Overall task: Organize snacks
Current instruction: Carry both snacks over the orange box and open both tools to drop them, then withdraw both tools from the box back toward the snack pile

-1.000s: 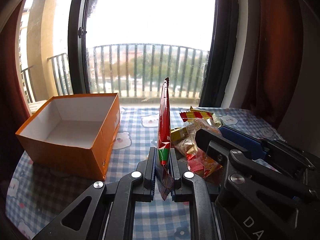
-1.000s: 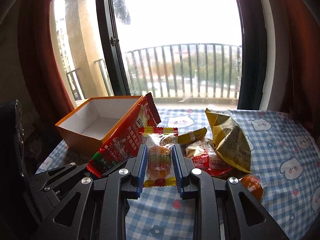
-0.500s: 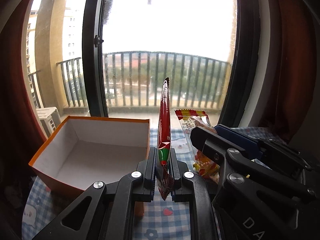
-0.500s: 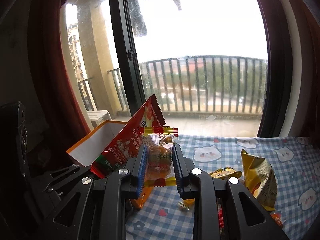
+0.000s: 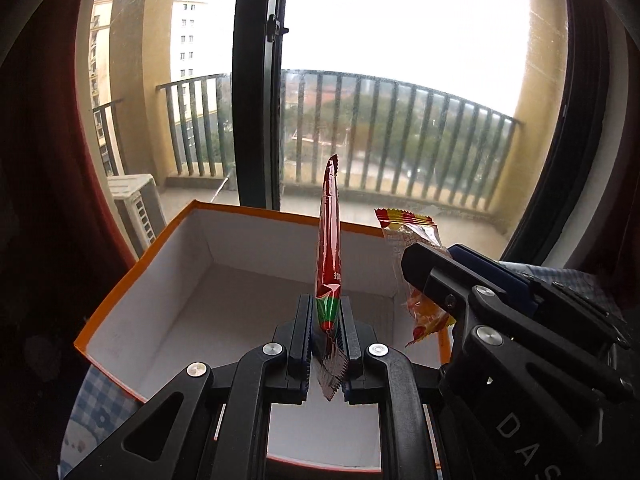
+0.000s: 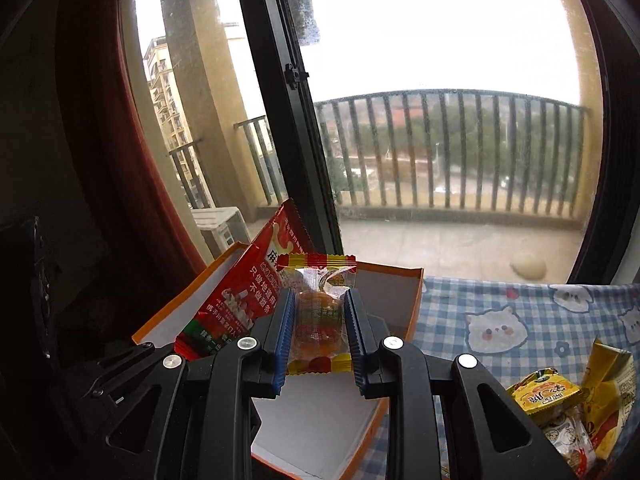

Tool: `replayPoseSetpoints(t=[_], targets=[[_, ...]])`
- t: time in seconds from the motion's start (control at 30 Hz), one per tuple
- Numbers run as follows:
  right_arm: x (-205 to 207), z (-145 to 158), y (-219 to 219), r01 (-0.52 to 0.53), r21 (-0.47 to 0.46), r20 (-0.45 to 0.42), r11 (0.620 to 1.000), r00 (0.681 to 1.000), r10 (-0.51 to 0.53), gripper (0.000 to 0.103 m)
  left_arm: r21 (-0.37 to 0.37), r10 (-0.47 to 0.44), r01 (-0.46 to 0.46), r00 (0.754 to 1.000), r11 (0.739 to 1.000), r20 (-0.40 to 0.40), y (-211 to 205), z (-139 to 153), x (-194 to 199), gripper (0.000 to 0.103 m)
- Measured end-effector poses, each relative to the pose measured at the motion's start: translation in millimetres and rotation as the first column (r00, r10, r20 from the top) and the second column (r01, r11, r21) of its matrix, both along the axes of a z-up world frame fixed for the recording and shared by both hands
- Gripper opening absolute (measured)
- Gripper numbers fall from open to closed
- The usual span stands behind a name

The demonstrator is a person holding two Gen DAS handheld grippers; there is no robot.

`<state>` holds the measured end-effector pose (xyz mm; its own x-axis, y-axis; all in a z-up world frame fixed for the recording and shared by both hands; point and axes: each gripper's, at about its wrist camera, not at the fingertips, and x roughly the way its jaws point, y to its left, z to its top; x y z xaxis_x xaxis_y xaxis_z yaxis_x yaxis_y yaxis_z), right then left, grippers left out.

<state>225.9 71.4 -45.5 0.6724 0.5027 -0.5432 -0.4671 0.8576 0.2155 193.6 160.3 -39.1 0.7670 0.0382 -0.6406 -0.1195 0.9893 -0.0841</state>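
My left gripper [image 5: 326,312] is shut on the lower end of a flat red snack packet [image 5: 329,240], seen edge-on, held over the open orange box [image 5: 192,236] with its white inside. My right gripper [image 6: 319,304] is shut on a small clear packet with an orange sweet [image 6: 318,320], also above the orange box [image 6: 384,288]. The right gripper [image 5: 424,276] with its clear packet [image 5: 408,228] shows at the right of the left wrist view. The red packet [image 6: 244,300] shows its printed face at the left of the right wrist view.
Several loose snack packets [image 6: 560,412] lie on the blue checked tablecloth [image 6: 520,320] at the right. A window with a dark frame [image 5: 256,100] and a balcony railing stands straight behind the box. Dark red curtains hang on both sides.
Both grippers have moved left with their packets, from over the snack pile to above the orange box. The box now fills the lower part of both views.
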Motion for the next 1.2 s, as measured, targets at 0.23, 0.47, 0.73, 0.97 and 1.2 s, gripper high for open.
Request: replayPoseSetpoints(t=[0.23,0.47,0.73,0.97,1.2], targets=[[25,-46,22,-0.019,-0.037,-0.114,0.999,0.993,0.014,0.029,-0.028,0.005,-0.009,0.989,1.000,-0.149,12,-44,17,0.033],[27,-53,21,0.053,-0.069,-0.117,0.996,0.991,-0.061,0.066,-0.038,0.004,-0.010,0.989,0.999,-0.150,5,-46,14,0.052],[31,-51,2,0.120,-0.162,-0.029,0.979,0.992,-0.127,0.067,-0.003,-0.036,0.036,0.989,0.999,-0.142,-15,-43,15,0.073],[17,-37,-9,0.120,-0.169,-0.002,0.978,0.993,-0.122,0.084,0.009,-0.035,0.036,0.991,0.999,-0.126,-16,-34,6,0.085],[-5,-14,-20,0.121,-0.179,0.017,0.976,0.993,-0.120,0.086,0.032,-0.039,0.042,0.995,0.999,-0.086,-27,-15,-16,0.087]])
